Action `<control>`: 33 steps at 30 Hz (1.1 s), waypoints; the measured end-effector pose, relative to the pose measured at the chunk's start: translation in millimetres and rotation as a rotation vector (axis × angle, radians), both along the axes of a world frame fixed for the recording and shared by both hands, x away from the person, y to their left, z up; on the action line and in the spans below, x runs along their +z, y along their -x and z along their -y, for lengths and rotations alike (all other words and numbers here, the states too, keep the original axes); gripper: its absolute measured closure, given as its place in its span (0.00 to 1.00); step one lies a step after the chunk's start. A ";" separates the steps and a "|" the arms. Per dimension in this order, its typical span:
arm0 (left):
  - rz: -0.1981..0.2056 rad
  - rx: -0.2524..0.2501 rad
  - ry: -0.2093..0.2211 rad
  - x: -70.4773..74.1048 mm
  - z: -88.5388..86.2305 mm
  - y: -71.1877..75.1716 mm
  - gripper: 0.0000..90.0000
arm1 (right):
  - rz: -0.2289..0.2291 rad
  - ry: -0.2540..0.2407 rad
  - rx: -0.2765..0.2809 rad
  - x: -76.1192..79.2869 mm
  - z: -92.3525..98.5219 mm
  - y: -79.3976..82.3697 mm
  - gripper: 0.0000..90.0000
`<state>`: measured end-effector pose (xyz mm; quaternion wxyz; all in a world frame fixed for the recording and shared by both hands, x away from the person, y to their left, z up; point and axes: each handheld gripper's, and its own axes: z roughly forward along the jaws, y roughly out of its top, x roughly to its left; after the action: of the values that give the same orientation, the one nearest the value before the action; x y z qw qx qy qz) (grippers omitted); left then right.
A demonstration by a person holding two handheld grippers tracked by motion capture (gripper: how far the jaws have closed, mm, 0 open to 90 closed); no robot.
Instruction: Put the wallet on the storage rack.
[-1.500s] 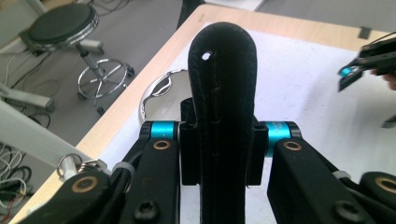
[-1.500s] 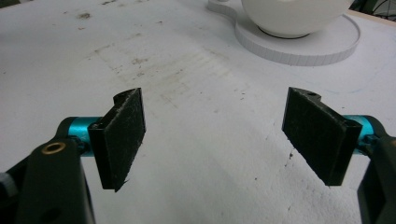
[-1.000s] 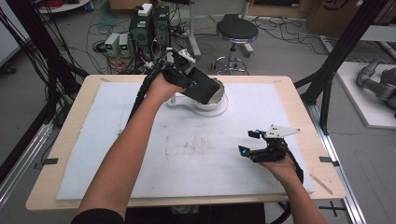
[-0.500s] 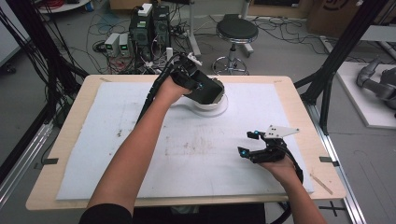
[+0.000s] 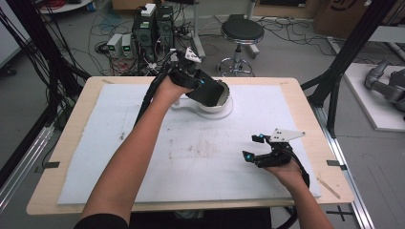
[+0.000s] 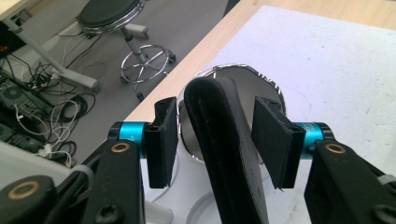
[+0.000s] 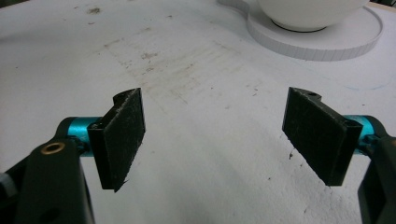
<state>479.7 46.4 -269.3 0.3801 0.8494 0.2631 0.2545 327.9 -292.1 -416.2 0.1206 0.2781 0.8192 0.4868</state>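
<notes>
The table point(image 5: 305, 102) carries a white mat point(image 5: 200, 157). At its far side a white bowl point(image 5: 217, 102) sits on a white base point(image 5: 191, 109). Left gripper point(image 6: 219, 135): jaws parted around a black flexible piece point(image 6: 224, 149) over the bowl. Right gripper point(image 7: 215, 135): jaws wide apart, empty, above the mat.

No readable text, labels, brands or numbers in any view; cardboard box printing too blurred.

Both tongs point(image 6: 217, 140) point(image 7: 222, 140) agape, well apart.
</notes>
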 end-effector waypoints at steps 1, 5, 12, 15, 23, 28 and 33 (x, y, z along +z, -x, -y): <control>0.003 0.006 0.001 -0.4 -0.5 0.7 0.58 | 0.000 0.002 0.000 0.0 -0.2 0.2 0.24; 0.020 0.016 0.008 -0.8 -5.4 2.3 0.59 | -0.002 0.001 -0.001 -0.1 -0.8 0.3 0.24; 0.055 0.033 -0.016 -0.5 -8.3 4.1 0.62 | -0.007 0.005 -0.001 -0.5 -1.0 -0.2 0.24; 0.118 0.035 -0.062 -1.9 -2.9 8.0 0.68 | -0.008 0.005 -0.001 -0.6 -1.1 -0.1 0.24; 0.201 0.067 -0.131 -4.8 6.5 10.3 0.78 | -0.008 0.008 -0.003 -1.4 -0.5 -1.2 0.24; 0.209 0.101 -0.158 -8.0 7.4 4.4 0.82 | -0.010 0.008 -0.001 -2.3 -0.7 -2.1 0.24; 0.206 0.111 -0.159 -9.0 7.9 -1.6 0.82 | -0.015 0.008 -0.001 -2.6 -0.6 -2.6 0.24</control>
<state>481.3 38.5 -278.2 0.3218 0.8305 0.2481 0.3810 330.6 -291.5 -418.9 0.1158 0.2818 0.8219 0.4813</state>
